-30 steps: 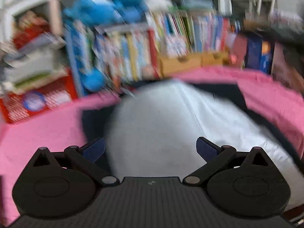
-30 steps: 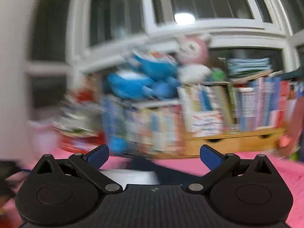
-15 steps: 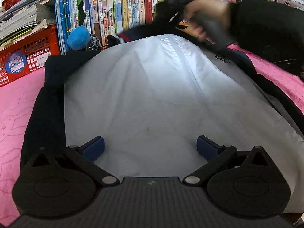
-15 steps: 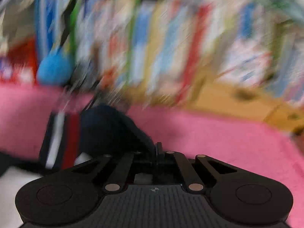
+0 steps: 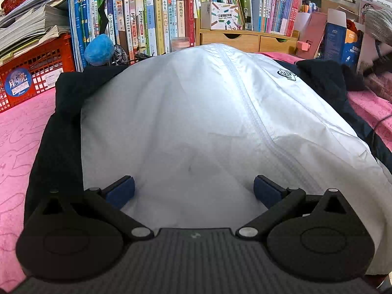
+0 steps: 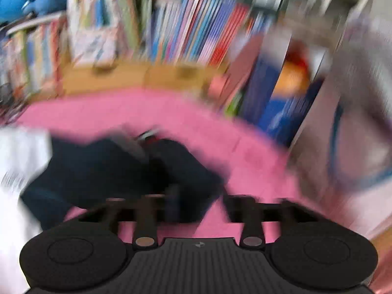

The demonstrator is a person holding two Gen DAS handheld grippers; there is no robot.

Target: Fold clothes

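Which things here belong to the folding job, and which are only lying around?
For the job:
- white and navy jacket
- its dark sleeve
- pink cloth underneath

Only lying about:
- books
- red crate
- blue plush ball
- wooden drawers

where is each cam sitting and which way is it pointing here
Left wrist: sits on the left gripper, angled down over the white and navy jacket on the pink cloth, facing the bookshelf; only its own open fingers show.
Right wrist: sits on the right gripper, blurred, angled down at the jacket's dark sleeve and the pink cloth, books behind; its jaws are opening with nothing clearly between them.
Shared: the jacket, pink cloth, bookshelf and wooden drawers.
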